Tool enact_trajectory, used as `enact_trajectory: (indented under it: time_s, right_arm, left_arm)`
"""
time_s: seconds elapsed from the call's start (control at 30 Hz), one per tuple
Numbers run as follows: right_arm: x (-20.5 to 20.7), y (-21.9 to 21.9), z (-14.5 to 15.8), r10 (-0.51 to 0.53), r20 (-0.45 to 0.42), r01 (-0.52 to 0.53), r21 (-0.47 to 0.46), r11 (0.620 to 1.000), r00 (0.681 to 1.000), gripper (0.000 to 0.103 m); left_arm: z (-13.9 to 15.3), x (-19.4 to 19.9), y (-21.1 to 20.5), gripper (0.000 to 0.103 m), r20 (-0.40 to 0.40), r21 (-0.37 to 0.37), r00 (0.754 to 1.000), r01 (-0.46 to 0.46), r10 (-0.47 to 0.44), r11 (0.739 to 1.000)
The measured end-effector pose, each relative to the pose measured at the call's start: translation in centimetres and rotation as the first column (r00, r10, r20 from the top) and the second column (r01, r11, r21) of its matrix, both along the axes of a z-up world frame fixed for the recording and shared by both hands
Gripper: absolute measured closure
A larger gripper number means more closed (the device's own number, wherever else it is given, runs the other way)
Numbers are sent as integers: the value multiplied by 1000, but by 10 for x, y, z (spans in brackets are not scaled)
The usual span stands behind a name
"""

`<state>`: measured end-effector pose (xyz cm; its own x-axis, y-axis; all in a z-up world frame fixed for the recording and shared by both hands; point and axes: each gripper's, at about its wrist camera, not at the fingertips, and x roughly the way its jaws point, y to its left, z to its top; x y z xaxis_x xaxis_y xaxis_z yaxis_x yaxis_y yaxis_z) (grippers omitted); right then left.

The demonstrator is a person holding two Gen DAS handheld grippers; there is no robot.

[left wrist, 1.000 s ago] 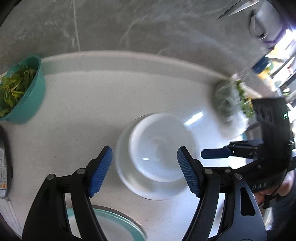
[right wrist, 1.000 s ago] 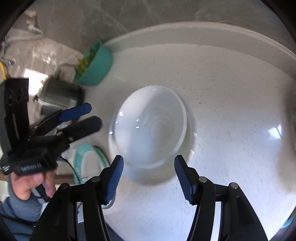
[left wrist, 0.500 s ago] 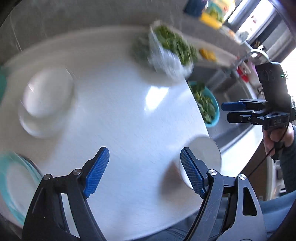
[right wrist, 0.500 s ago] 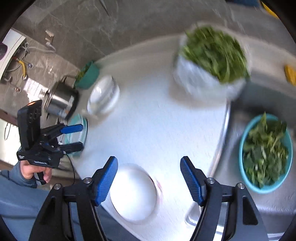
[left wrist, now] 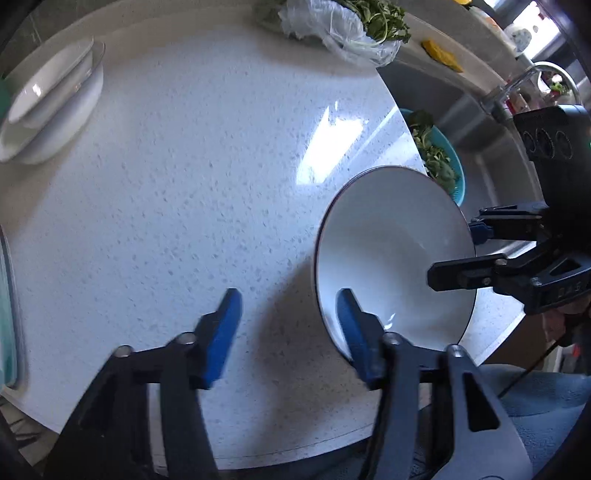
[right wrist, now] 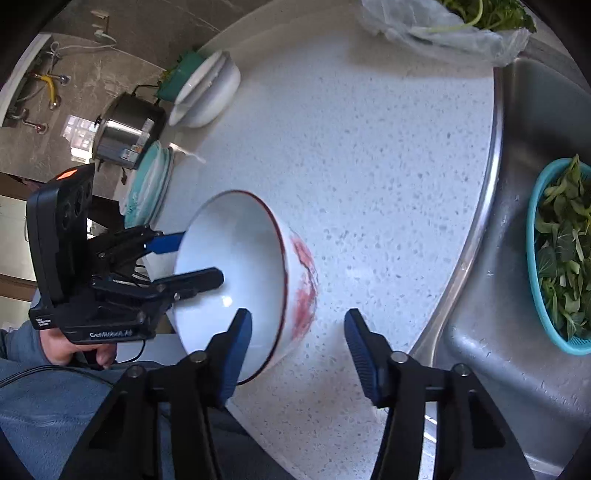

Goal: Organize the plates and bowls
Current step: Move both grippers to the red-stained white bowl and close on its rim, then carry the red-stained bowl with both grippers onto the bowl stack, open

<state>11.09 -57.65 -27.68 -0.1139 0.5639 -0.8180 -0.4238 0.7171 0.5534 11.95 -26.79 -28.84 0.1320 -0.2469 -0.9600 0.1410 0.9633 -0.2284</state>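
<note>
A white bowl (left wrist: 395, 254) with a dark rim and a red pattern on its outside (right wrist: 303, 291) stands near the counter's front edge. My left gripper (left wrist: 288, 325) straddles its left wall, one pad inside the rim and the other well outside on the counter. Its jaws are closing, and the pads do not press the wall. My right gripper (right wrist: 295, 343) straddles the opposite wall the same way, also closing, with a gap between the outer pad and the bowl. Each gripper shows in the other's view: the right gripper (left wrist: 450, 253) and the left gripper (right wrist: 201, 256).
A stack of white bowls (left wrist: 48, 103) (right wrist: 207, 92) sits at the far left of the counter, with teal plates (right wrist: 147, 184) nearer. A bag of greens (left wrist: 340, 26) lies at the back. The steel sink (right wrist: 535, 122) holds a teal colander (right wrist: 532, 266) of leaves.
Both grippers swung away from the stacked white bowls, crossed the counter and came down over the single bowl near the front edge. Their jaws have narrowed around its walls.
</note>
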Motion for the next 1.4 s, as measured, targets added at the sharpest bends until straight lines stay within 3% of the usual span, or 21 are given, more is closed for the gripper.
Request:
enact_trajectory:
  time_s: [0.07,0.2,0.33,0.57,0.73,0.9,1.1,1.23,1.4]
  right_arm:
    - [-1,2,-3,6,-11,-6,6,1000,1000,57]
    - [0,6,-2,11,-9,-10,23,1000,1000,74]
    - [2,15,-1,-8,-12,8,7,1000,1000,77]
    - [7,21,1,-68,-56,68,-1,998,996,82]
    - [24,48,23,-41,-42,43,29,999,998,83]
    - [59,102,70,30,46,-34,76,997,998,83]
    - [101,183,125,116,163,-132,91,987,980,83]
    - [134,229,135,143,186,-158,65,985,972,83]
    - [171,274,109,150,147,-152,1,988,978,83]
  left_arm:
    - [-4,-2,0,60,-1,-6,1000,-18,18,1000]
    - [-16,-5,-3,71,-32,-51,999,-25,23,998]
    - [-19,5,-1,88,-35,-117,999,-40,36,992]
    - [-9,13,5,92,-35,-112,997,-75,71,991]
    - [28,23,42,92,-3,-120,989,-149,150,982]
    - [79,54,99,92,79,-116,973,-207,217,971]
    - [130,108,168,92,185,-44,955,-230,234,972]
    - [132,147,213,92,169,-19,953,-252,251,968]
    - [102,197,250,89,108,51,961,-260,254,964]
